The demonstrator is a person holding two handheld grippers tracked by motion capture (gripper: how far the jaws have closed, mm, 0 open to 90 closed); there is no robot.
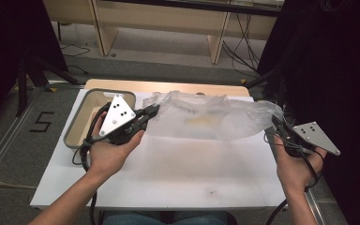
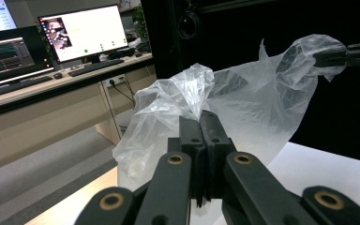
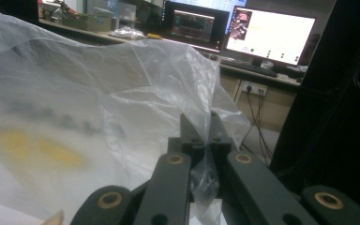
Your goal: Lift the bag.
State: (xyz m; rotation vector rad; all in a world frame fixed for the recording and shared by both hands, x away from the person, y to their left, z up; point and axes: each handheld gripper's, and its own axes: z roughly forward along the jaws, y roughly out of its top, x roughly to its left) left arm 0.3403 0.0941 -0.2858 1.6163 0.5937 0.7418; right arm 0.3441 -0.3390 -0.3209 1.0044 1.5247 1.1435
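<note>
A clear, crinkled plastic bag [image 1: 206, 117] is stretched between the two grippers just above the white table [image 1: 168, 173]. My left gripper [image 1: 154, 110] is shut on the bag's left edge, and in the left gripper view its jaws [image 2: 201, 119] pinch the film [image 2: 253, 103]. My right gripper [image 1: 275, 121] is shut on the bag's right end, and in the right gripper view the film [image 3: 75, 108] runs down between its closed jaws [image 3: 204, 123]. A blurred yellow patch [image 3: 37, 145] shows through the bag. The right gripper [image 2: 337, 56] also appears far off in the left gripper view, holding the bag's other end.
A grey-rimmed tray [image 1: 75, 123] sits at the table's left end, beside my left hand. Desks with lit monitors [image 2: 82, 30] stand beyond the table. A dark curtain and stands flank the right side [image 1: 328, 70].
</note>
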